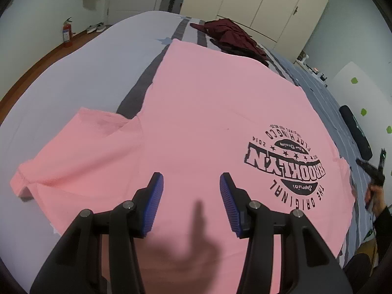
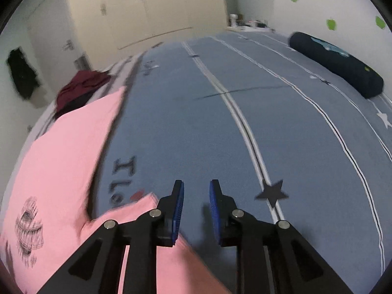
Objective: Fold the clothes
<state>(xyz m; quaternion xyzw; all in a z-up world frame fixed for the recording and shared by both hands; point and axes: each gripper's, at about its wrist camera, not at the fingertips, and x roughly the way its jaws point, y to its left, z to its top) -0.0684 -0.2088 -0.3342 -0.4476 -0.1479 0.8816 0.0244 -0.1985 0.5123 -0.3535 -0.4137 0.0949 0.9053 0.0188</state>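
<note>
Only the left view shows the pink T-shirt (image 1: 196, 122) print; both grippers, left (image 1: 191, 183) and right (image 2: 196, 191), gape empty.

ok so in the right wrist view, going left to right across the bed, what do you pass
pink t-shirt → grey-blue bedspread with white stripes → dark star on a stripe → navy bolster pillow at the far right

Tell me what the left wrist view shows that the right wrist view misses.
Only the left wrist view: a red fire extinguisher by the wall and the shirt's spread left sleeve. Only the right wrist view: the dark bolster's full length. Both: the pink T-shirt, the maroon garment, the bed cover and the wardrobe.
</note>
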